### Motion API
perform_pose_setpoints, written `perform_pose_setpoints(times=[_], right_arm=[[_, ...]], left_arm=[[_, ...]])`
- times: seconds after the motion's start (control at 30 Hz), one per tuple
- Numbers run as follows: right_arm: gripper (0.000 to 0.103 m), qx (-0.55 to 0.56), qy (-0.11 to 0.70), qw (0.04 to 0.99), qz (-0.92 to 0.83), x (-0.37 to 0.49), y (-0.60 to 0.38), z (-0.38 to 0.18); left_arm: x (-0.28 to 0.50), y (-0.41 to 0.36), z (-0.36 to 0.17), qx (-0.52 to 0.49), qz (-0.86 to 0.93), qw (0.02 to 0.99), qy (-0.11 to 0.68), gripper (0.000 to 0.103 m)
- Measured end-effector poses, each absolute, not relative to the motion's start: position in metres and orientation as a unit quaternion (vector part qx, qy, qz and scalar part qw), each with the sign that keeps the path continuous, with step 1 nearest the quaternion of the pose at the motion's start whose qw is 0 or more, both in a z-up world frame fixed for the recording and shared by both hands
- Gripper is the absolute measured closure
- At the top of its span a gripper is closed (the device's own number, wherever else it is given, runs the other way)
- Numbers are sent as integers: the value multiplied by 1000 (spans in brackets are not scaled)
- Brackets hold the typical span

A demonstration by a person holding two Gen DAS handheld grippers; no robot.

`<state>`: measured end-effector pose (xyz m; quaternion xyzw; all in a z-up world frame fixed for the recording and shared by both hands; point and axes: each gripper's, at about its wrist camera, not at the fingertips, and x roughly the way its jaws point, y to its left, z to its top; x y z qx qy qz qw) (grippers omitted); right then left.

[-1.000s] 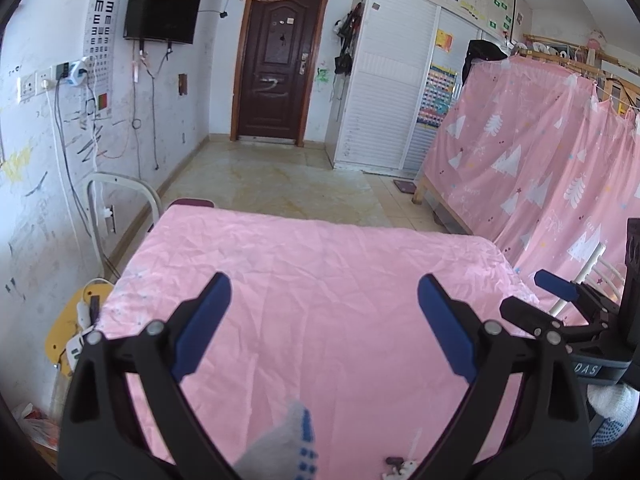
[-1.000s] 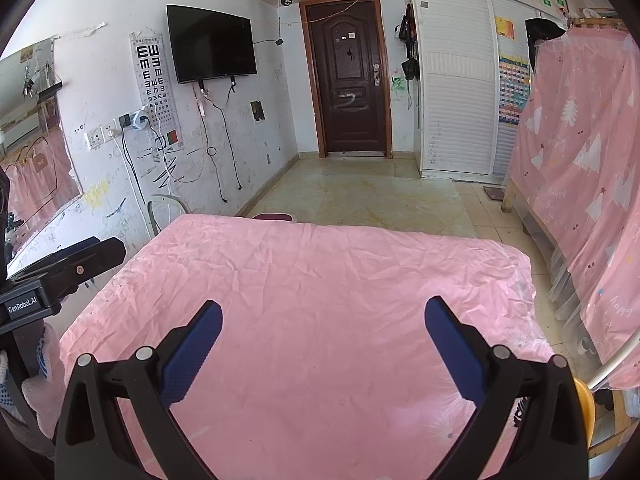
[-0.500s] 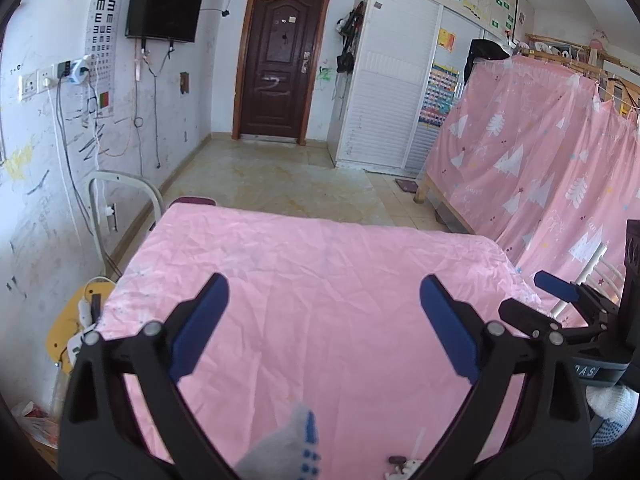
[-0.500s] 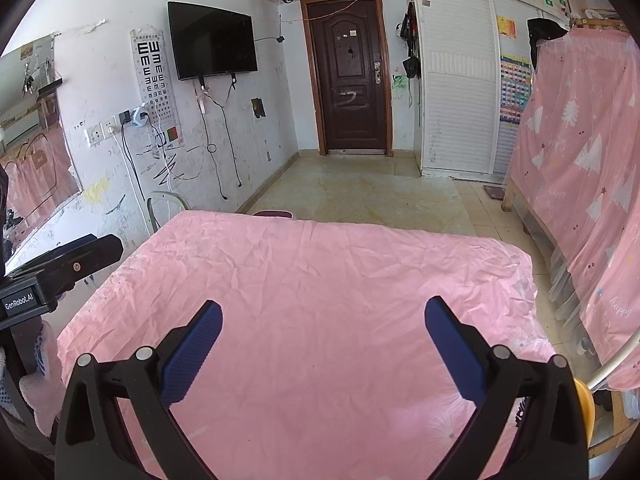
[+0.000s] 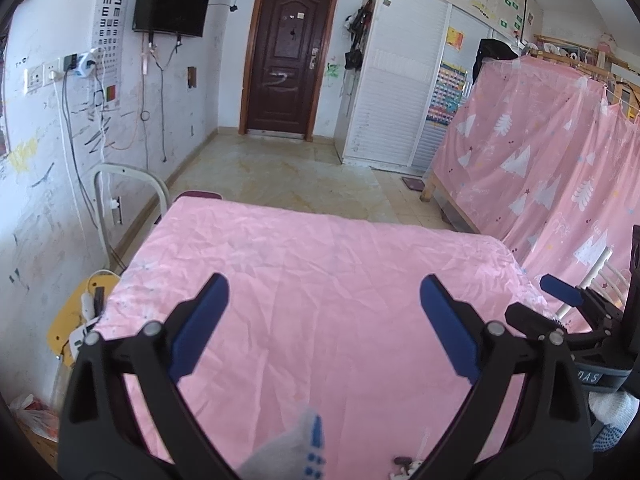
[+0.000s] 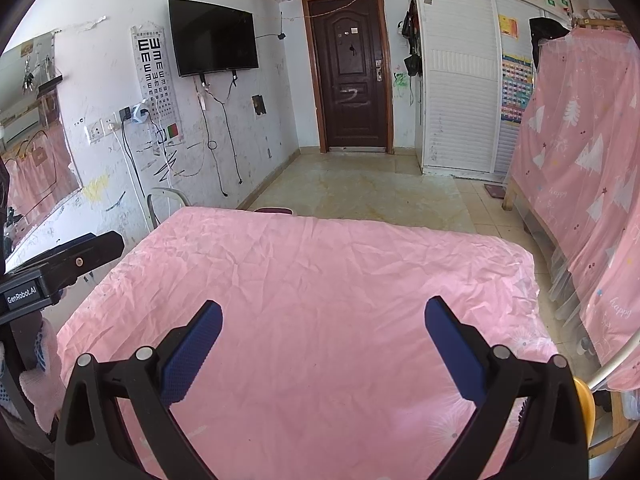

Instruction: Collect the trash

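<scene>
A table under a wrinkled pink cloth (image 5: 320, 280) (image 6: 320, 280) fills both views. Above its near half my left gripper (image 5: 324, 292) stands wide open with nothing between its blue pads. My right gripper (image 6: 324, 316) is likewise open and empty over the cloth; it also shows at the right edge of the left wrist view (image 5: 560, 300). A small white and dark scrap (image 5: 408, 466) lies on the cloth at the near edge, below the left gripper. A gloved fingertip (image 5: 296, 448) shows at the bottom of the left wrist view. No other trash is visible.
A white chair (image 5: 128, 192) and a yellow stool with a power strip (image 5: 76, 328) stand left of the table. Pink curtains (image 5: 540, 168) hang close on the right. Tiled floor (image 6: 360, 188) leads to a dark door (image 6: 352, 80). A plastic bag (image 5: 32, 420) lies low at the left.
Both views have barely shifted; the left gripper camera drifted slightly. Both grippers stay open and empty.
</scene>
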<state>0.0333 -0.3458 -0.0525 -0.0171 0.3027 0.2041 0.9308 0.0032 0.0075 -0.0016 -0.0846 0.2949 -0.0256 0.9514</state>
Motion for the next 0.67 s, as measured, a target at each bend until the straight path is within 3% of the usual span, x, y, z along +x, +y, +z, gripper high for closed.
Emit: perform_pose_setpoints(times=[0.67], right_arm=[[11, -18, 306, 930, 203, 36, -344, -58]], left_arm=[[4, 9, -1, -81, -17, 953, 291, 8]])
